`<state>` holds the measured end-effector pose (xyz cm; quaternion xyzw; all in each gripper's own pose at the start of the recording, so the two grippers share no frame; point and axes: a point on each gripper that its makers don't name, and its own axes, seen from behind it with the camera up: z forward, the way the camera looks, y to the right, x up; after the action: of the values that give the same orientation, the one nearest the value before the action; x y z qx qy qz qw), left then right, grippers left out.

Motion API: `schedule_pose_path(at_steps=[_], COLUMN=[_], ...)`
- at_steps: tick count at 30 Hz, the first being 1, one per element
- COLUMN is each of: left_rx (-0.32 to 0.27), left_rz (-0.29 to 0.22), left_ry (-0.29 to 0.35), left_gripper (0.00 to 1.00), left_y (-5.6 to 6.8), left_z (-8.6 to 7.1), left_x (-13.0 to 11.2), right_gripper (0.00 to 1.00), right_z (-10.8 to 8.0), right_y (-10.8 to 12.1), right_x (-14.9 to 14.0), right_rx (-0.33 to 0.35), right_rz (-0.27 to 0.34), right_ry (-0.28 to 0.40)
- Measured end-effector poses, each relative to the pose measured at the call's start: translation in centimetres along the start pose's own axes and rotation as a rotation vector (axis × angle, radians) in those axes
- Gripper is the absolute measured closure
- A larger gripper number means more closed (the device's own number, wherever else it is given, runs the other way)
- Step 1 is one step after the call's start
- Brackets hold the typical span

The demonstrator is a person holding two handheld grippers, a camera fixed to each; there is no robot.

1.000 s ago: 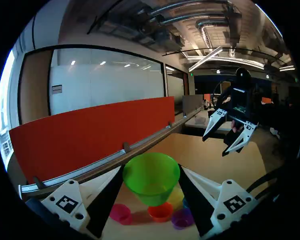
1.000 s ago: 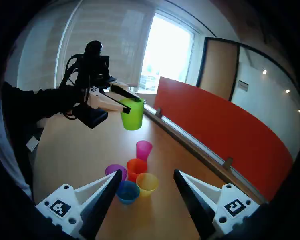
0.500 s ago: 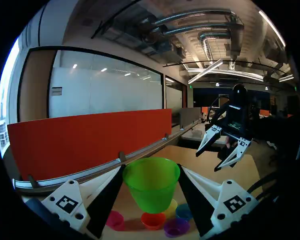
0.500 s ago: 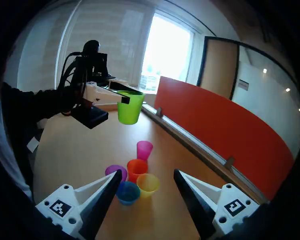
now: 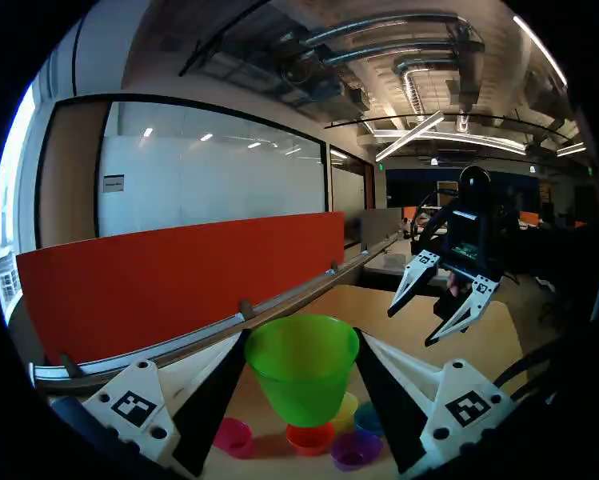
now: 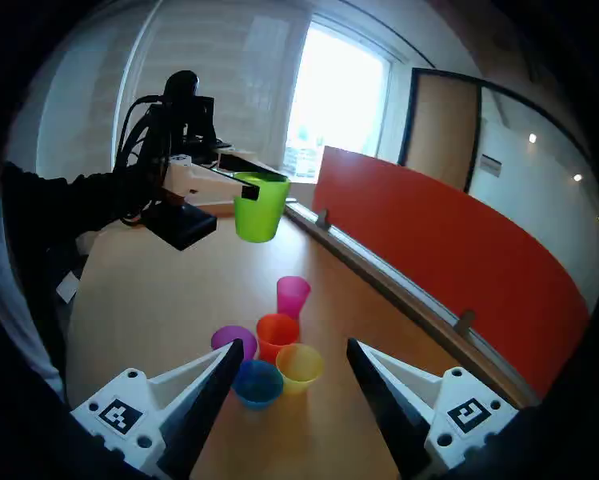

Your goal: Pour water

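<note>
A green cup is held upright in the air, my left gripper shut on it. In the right gripper view the same green cup hangs well above the wooden table, held by the left gripper in a dark-sleeved hand. Below it stand several small cups: pink, orange, purple, yellow and blue. My right gripper is open just behind the blue and yellow cups, nothing between its fingers. It also appears as the right gripper in the left gripper view, open in the air.
An orange partition with a metal rail runs along the table's far side. A bright window lies behind. The person's dark sleeve reaches in from the left. Bare tabletop lies left of the cups.
The left gripper has lifted the green cup higher above the table and brought it slightly nearer the cluster. The right gripper has stayed open, nearly still.
</note>
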<state>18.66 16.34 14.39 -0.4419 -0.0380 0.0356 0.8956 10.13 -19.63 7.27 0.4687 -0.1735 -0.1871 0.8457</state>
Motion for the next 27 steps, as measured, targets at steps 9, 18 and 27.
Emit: schedule_pose_path(at_steps=[9,18,27], left_rx=[0.004,0.008,0.008], left_rz=[0.01,0.013,0.017], left_ry=[-0.006,-0.009,-0.02], left_gripper=[0.09,0.09,0.09], left_y=[0.1,0.0,0.1], left_z=[-0.2,-0.4,-0.5], left_x=[0.0,-0.1,-0.6], right_gripper=[0.0,0.0,0.0], right_z=[1.4,2.8,4.2], right_y=[-0.6,-1.2,-2.5], right_x=[-1.9,-4.1,-5.9], right_rx=[0.027,0.054,0.102], right_rz=[0.008,0.02,0.033], right_ry=[-0.033,-0.07,-0.106])
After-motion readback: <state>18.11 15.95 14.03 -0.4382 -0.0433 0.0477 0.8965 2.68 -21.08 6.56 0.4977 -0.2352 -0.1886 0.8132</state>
